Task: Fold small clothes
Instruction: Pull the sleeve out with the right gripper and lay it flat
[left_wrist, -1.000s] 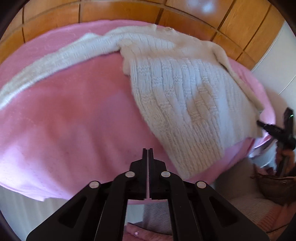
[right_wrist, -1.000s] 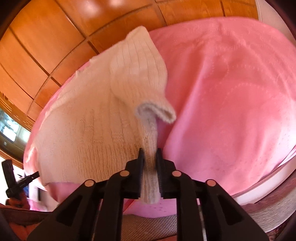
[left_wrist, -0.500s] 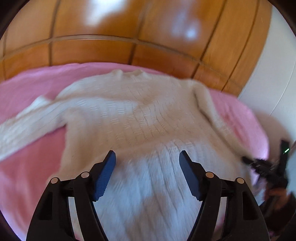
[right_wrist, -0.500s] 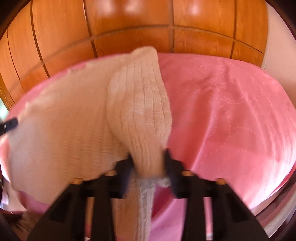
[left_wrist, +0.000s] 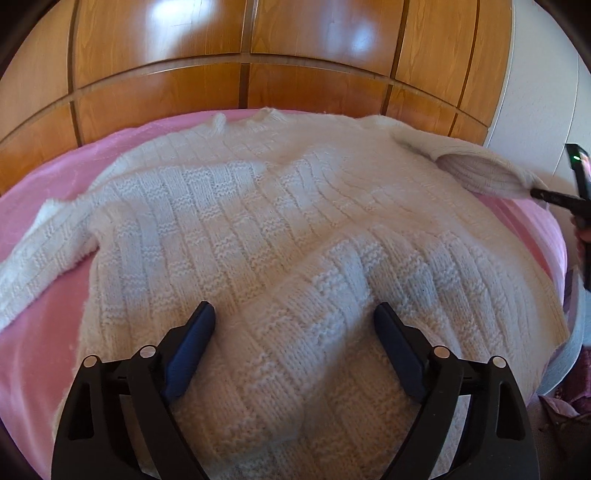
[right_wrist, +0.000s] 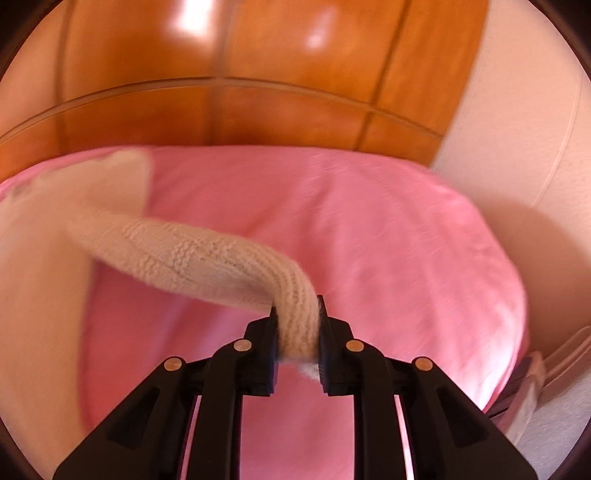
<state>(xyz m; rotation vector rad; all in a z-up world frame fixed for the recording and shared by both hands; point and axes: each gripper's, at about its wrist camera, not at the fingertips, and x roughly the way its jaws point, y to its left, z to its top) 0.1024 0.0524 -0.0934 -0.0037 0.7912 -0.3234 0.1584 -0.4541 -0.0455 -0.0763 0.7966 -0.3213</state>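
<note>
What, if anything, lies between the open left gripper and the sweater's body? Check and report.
Nothing visible. The left gripper, its jaws opening with nothing pressed between them, hangs directly over the white knit sweater spread on the pink bed cover. The right gripper, closing, pinches the sleeve off to the side.

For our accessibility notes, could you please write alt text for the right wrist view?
The right gripper pinches the cuff end of a cream knitted sweater's sleeve, its jaws closing on the knit, and the sleeve stretches away to the left above a pink bedspread. Behind the bed stand glossy wooden panels, with a pale wall at the right; the picture is motion-blurred.
</note>
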